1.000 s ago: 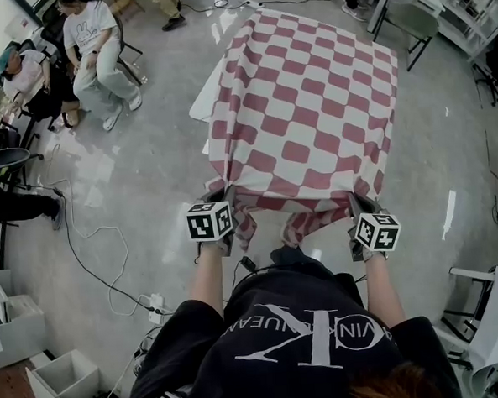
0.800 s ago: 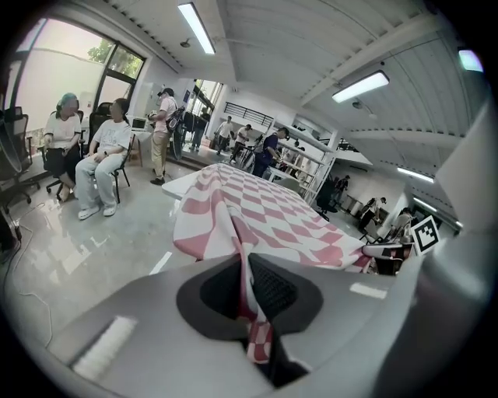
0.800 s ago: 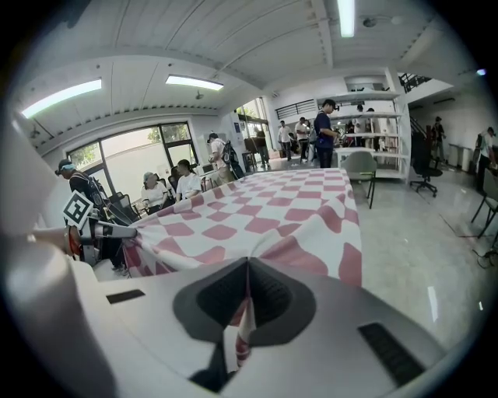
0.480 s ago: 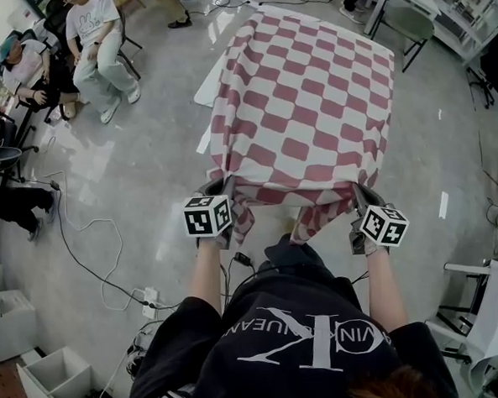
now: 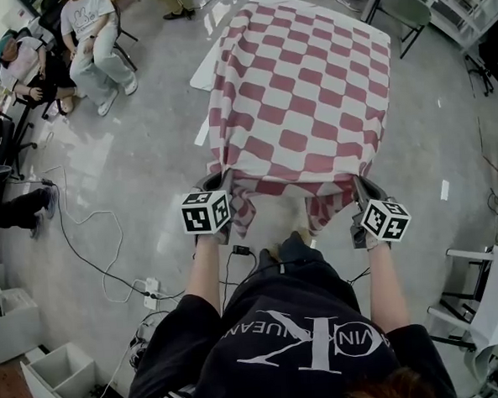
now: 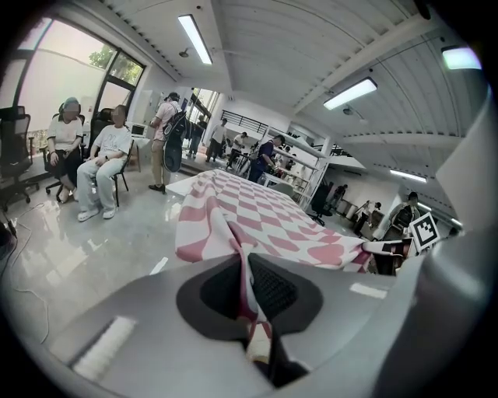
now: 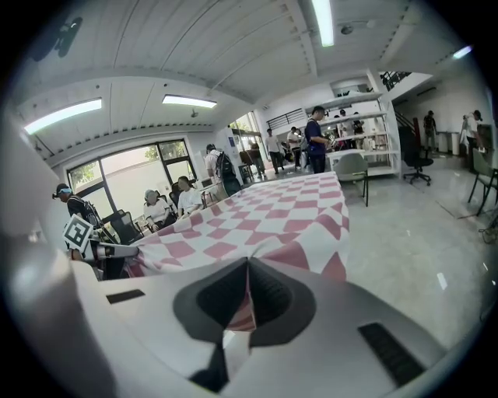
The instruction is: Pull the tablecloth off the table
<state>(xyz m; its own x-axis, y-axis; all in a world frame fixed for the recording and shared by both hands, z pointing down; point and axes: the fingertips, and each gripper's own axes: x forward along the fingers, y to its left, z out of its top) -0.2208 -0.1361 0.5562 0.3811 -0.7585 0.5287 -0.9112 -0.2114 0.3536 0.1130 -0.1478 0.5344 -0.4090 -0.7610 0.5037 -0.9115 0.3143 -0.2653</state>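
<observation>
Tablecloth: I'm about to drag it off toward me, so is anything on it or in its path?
Nothing visible stands on the tablecloth, and the left claw and right claw are shut on its near corners. Only a black cable lies on the floor near the hanging hem.

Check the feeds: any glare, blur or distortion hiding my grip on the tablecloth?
Head view: even light, sharp, only pale glare on the floor; tablecloth reads clearly. Left gripper view: fisheye bend, dark corners, window washed out, yet it shows pinched in the left gripper. Right gripper view: same bend, ceiling lamp blooms; right gripper pinch visible.
</observation>
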